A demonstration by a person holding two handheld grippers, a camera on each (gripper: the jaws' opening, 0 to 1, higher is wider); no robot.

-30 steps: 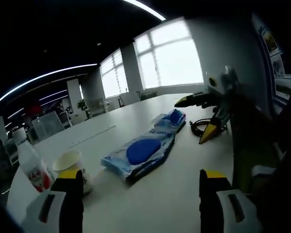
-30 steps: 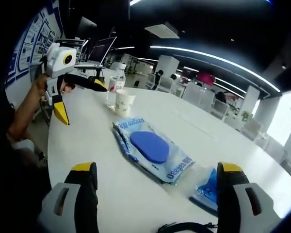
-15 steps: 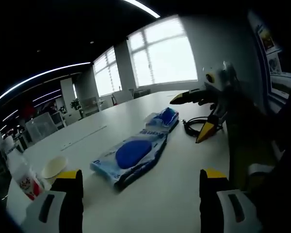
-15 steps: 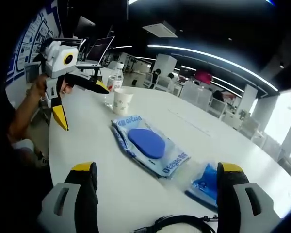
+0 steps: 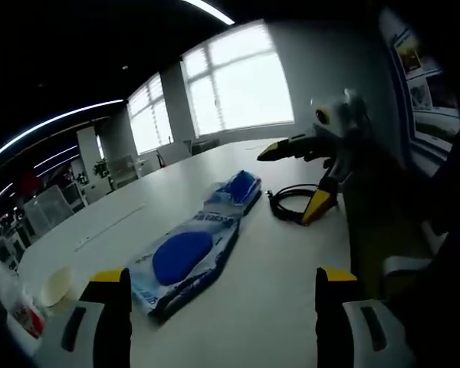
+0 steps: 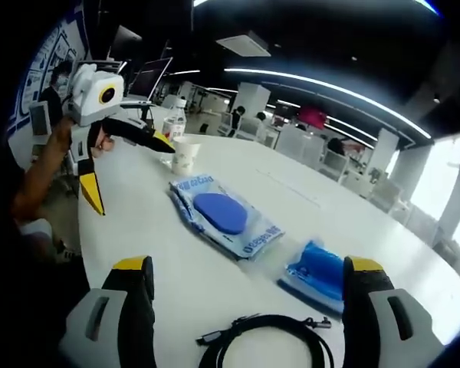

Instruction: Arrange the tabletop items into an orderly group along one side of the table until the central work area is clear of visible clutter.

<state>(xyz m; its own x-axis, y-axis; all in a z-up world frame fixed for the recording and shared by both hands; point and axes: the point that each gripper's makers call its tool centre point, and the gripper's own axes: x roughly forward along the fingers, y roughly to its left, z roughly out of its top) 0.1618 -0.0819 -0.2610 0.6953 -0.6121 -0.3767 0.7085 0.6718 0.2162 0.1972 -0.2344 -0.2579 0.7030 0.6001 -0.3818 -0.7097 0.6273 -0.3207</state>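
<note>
Holding both hand-held grippers [image 5: 215,307] [image 6: 249,299] open and empty, you should pinch the soft, crinkly wipes pack [image 6: 222,218] by its edge.

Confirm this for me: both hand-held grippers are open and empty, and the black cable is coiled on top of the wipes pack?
Not quite. The black cable lies coiled on the bare table, apart from the wipes pack, as the right gripper view shows. Both the left hand-held gripper and right hand-held gripper are open and empty.
</note>
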